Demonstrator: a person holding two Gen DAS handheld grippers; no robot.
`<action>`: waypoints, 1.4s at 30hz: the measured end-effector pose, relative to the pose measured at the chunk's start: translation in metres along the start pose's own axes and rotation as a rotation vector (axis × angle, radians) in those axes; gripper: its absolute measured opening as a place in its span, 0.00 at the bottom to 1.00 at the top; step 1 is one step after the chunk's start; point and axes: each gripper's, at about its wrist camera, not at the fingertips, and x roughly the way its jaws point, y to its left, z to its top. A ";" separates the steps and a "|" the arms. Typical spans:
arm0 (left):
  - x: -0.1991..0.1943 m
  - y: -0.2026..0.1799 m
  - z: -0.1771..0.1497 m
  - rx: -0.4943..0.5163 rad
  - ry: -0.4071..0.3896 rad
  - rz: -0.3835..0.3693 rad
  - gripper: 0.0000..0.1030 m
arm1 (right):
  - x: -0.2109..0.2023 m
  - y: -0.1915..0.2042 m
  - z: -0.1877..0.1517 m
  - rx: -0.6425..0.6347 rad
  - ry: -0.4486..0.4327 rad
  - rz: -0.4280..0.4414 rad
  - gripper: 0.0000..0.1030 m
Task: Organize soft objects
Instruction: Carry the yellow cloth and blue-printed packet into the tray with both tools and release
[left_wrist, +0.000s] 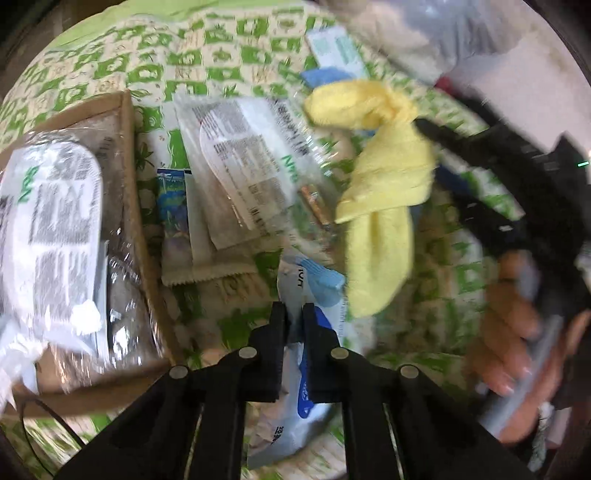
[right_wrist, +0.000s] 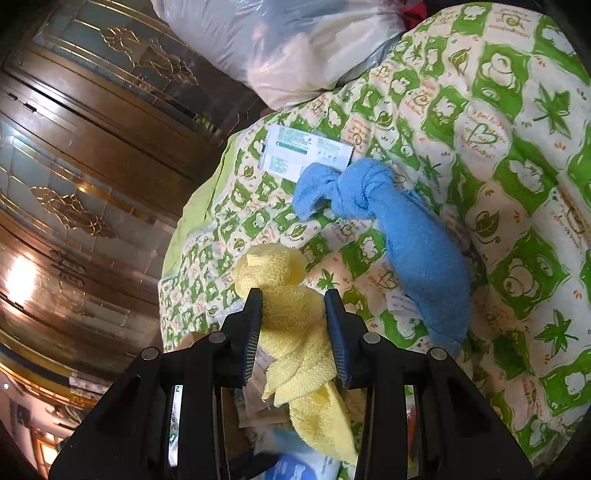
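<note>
A knotted yellow towel (right_wrist: 295, 325) hangs above the green-and-white bedspread (right_wrist: 498, 147), with my right gripper (right_wrist: 293, 306) shut on it at the knot. The left wrist view shows the same yellow towel (left_wrist: 384, 177) held up by the right gripper (left_wrist: 424, 127). A knotted blue towel (right_wrist: 406, 229) lies on the bedspread beyond it. My left gripper (left_wrist: 293, 314) points down with its jaws nearly together on a thin blue-and-white packet (left_wrist: 303, 398). A small light-blue item (left_wrist: 327, 286) lies just ahead of its tips.
A cardboard box (left_wrist: 129, 166) on the left holds plastic-wrapped packs. Several flat packets (left_wrist: 240, 158) lie loose on the bedspread, and a white sachet (right_wrist: 303, 151) lies by the blue towel. A stuffed plastic bag (right_wrist: 277, 48) and a wooden wardrobe (right_wrist: 74, 147) stand beyond the bed. A hand (left_wrist: 517, 350) grips the right tool.
</note>
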 end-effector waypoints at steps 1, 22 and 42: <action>-0.007 0.000 -0.004 -0.006 -0.022 -0.010 0.06 | -0.002 -0.001 0.001 0.003 -0.009 -0.001 0.33; -0.172 0.181 -0.061 -0.460 -0.510 -0.127 0.04 | -0.001 0.139 -0.088 -0.275 0.153 0.491 0.33; -0.175 0.212 -0.050 -0.538 -0.626 0.042 0.48 | 0.092 0.183 -0.151 -0.454 0.304 0.201 0.49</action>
